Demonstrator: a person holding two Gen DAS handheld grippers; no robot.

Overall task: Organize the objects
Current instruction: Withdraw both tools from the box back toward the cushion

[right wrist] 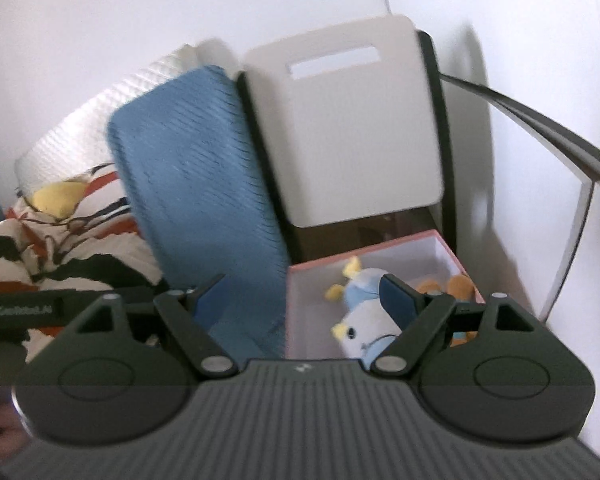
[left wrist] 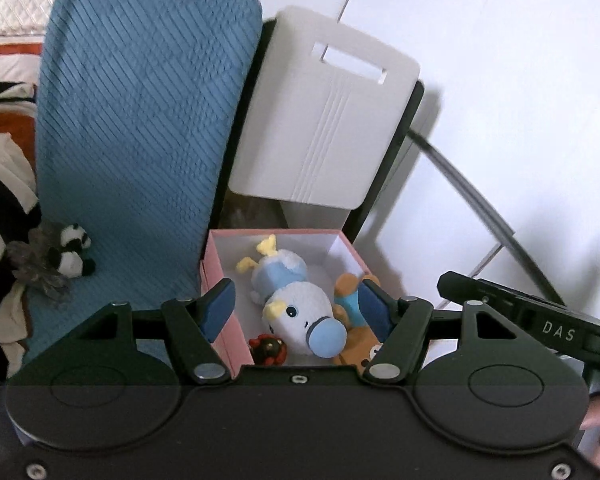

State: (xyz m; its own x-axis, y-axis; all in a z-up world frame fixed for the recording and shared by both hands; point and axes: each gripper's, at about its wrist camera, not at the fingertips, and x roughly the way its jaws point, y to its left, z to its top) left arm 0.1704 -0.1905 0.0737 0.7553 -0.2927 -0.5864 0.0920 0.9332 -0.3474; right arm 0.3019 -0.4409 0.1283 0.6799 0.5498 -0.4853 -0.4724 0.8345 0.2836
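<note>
Both grippers up in the air, over the pink box [left wrist: 220, 276], nothing in either one. Left gripper [left wrist: 296, 304]: jaws partly open, empty, the box and its toys seen between the fingers but well below them. Right gripper [right wrist: 304, 300]: jaws wide, also empty; that view is smeared, so I'd hedge on fine detail there.

Done so far, by the look of it: three toys sit inside the box. A blue-and-white plush [left wrist: 296, 300] lies across the middle, an orange bear [left wrist: 356, 344] against the right wall, a small red-and-black figure [left wrist: 268, 350] at the near edge.

Left to do: a small panda [left wrist: 74, 250] lies out on the blue cushion [left wrist: 140, 120], just beside a grey fuzzy clump [left wrist: 40, 264] I can't identify. Both well apart from the box.

A white lid [left wrist: 328, 120] leans upright behind the box, not on it. If that belongs to the box, closing it is also pending.

My read: mostly packed, panda next, then the lid.
</note>
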